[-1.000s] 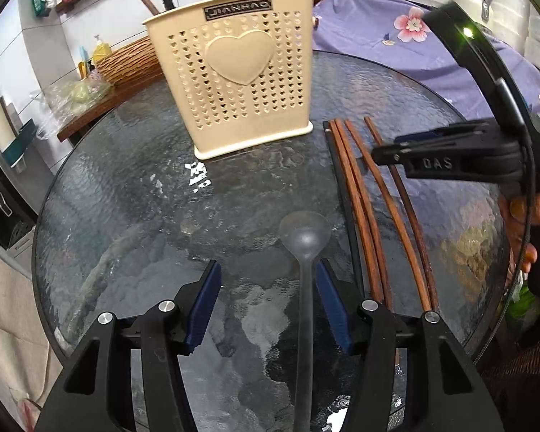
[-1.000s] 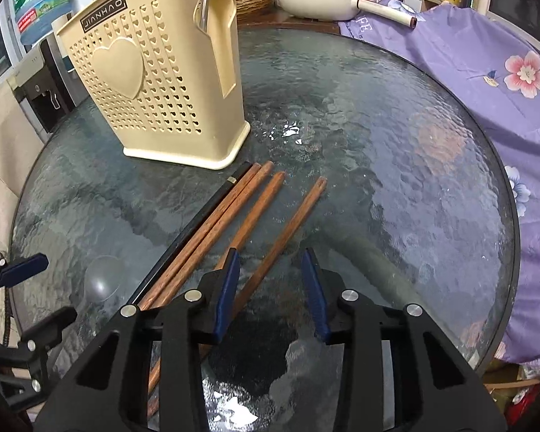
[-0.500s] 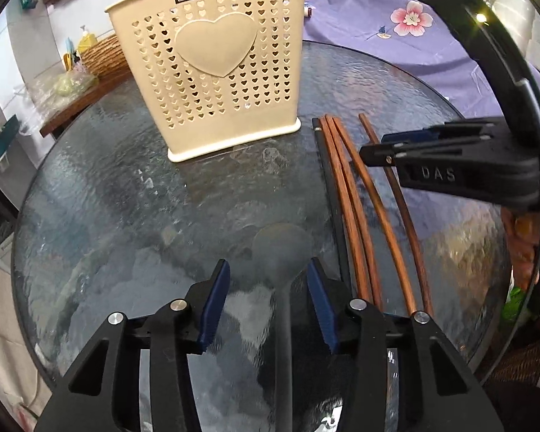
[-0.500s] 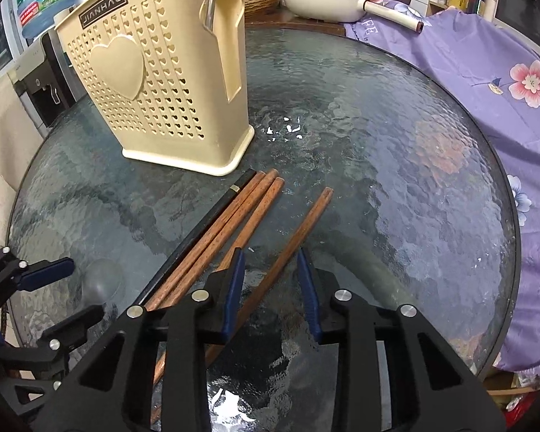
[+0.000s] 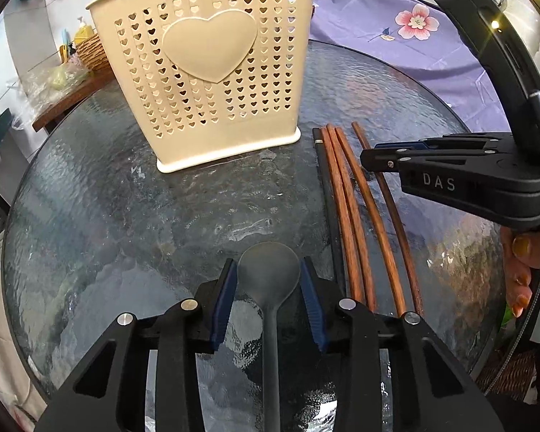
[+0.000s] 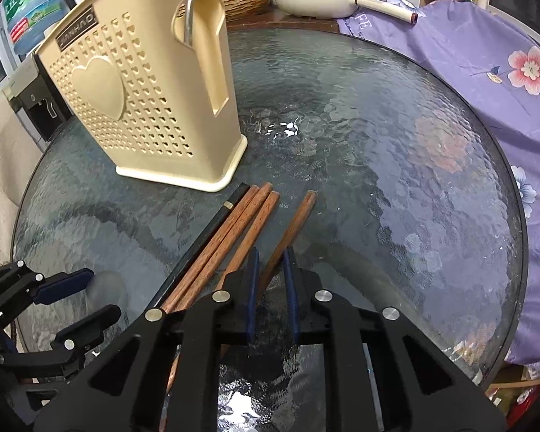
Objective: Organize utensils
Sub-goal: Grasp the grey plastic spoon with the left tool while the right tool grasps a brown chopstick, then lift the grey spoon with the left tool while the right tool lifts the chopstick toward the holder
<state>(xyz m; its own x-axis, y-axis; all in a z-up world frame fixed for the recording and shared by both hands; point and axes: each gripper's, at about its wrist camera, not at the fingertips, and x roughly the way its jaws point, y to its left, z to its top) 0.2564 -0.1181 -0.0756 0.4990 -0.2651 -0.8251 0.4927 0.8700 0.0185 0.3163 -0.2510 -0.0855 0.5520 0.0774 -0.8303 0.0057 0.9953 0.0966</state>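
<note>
Plainly, the pale spoon (image 5: 269, 270) lies at about six o'clock on the round glass table (image 5: 90, 216), its bowl pointing toward the cream holder (image 5: 205, 68) at twelve. The left gripper (image 5: 269, 284) has just been closing, and its blue pads now flank the bowl of the spoon; whether they actually press on it is hard to say, since the translucent plastic blurs into the glass. I judge the spoon light, stiff and rather slick, so a grip on the wide bowl could let it pivot; the neck where the handle begins looks a steadier hold.

Just to the right, near three o'clock of the spoon, a black chopstick (image 6: 198, 244) lies touching three brown chopsticks (image 6: 230, 230), all in a tight row.

Further right, slightly apart, lies the lone brown chopstick (image 6: 291, 226). The right gripper (image 6: 271, 270) has also just been closing, and its nearly shut jaws pinch this stick around its middle. Wood like this should be light, rigid and less slippery than the spoon, though thin and round, so it may roll between the pads. Holding near the middle keeps it balanced for tipping upright into the holder.
</note>
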